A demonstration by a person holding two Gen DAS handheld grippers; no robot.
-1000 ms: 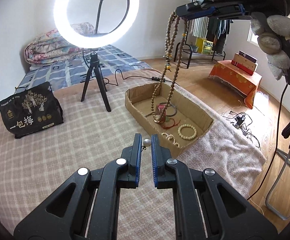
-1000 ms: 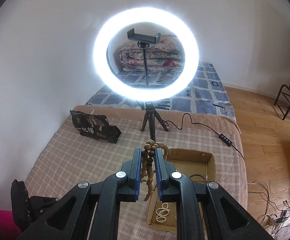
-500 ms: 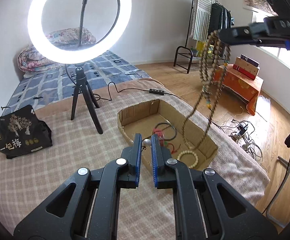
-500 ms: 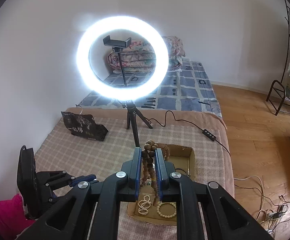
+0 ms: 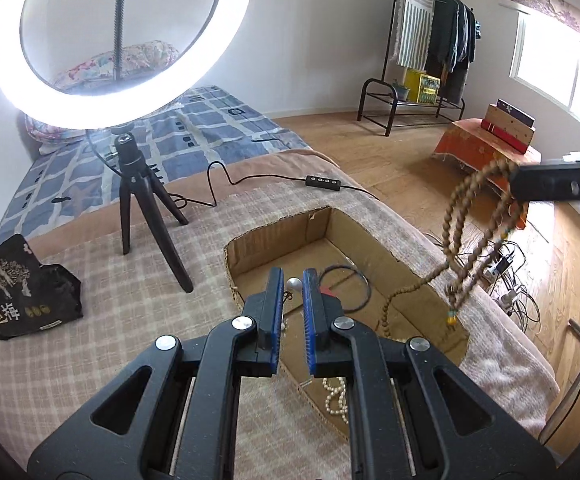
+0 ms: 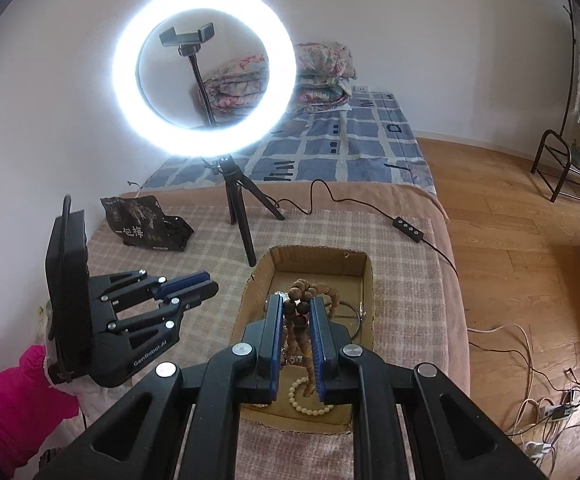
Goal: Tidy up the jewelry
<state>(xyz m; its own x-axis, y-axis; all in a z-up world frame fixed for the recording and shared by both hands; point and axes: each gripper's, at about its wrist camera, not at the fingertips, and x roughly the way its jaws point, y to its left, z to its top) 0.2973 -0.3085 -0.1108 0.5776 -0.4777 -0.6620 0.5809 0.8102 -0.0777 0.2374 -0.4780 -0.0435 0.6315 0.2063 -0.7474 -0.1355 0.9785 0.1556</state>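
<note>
My right gripper [image 6: 296, 308] is shut on a long brown bead necklace [image 6: 303, 294] and holds it above the cardboard box [image 6: 318, 258]. In the left wrist view the necklace [image 5: 456, 240] hangs from the right gripper's tip [image 5: 519, 190] over the box's right wall [image 5: 418, 248]. My left gripper [image 5: 292, 280] is shut on a small silver bead with a fine chain [image 5: 293, 285], above the box's left end. It also shows in the right wrist view [image 6: 198, 286]. In the box lie a dark ring [image 5: 346, 288] and pearl bracelets [image 6: 310, 398].
A ring light on a tripod [image 5: 146, 208] stands on the checked blanket left of the box. A black snack bag [image 5: 18, 288] lies further left. A cable with a remote [image 5: 322, 182] runs behind the box. The bed edge drops to wooden floor [image 5: 410, 168] on the right.
My right gripper moved right and lower with the necklace, which now swings over the box's right wall. My left gripper moved closer over the box's left end, still shut.
</note>
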